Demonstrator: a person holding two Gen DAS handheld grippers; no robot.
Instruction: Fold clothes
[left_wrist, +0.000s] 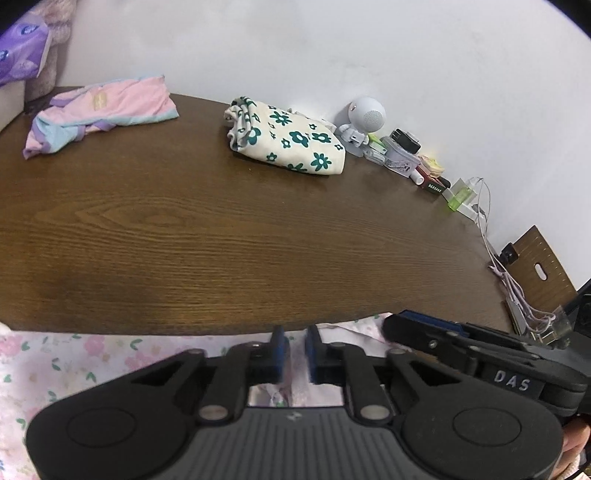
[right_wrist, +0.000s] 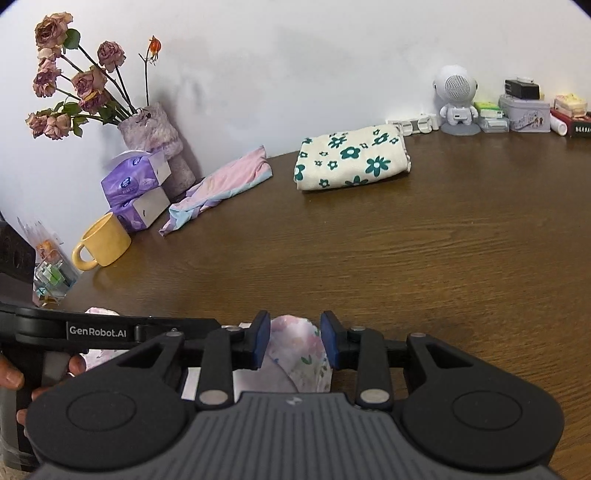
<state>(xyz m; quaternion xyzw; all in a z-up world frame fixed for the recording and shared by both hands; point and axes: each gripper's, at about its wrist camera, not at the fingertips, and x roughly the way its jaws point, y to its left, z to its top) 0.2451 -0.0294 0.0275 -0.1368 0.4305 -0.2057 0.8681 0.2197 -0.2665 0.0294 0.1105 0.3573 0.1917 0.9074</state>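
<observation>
Lettering – "GenRobot.AI" on left gripper

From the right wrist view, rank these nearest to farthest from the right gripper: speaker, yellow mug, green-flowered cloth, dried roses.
1. Yellow mug, left, near the table edge.
2. Green-flowered cloth, folded, ahead and slightly right.
3. Speaker, far right by the wall, and dried roses, far left corner: too close to call.
</observation>
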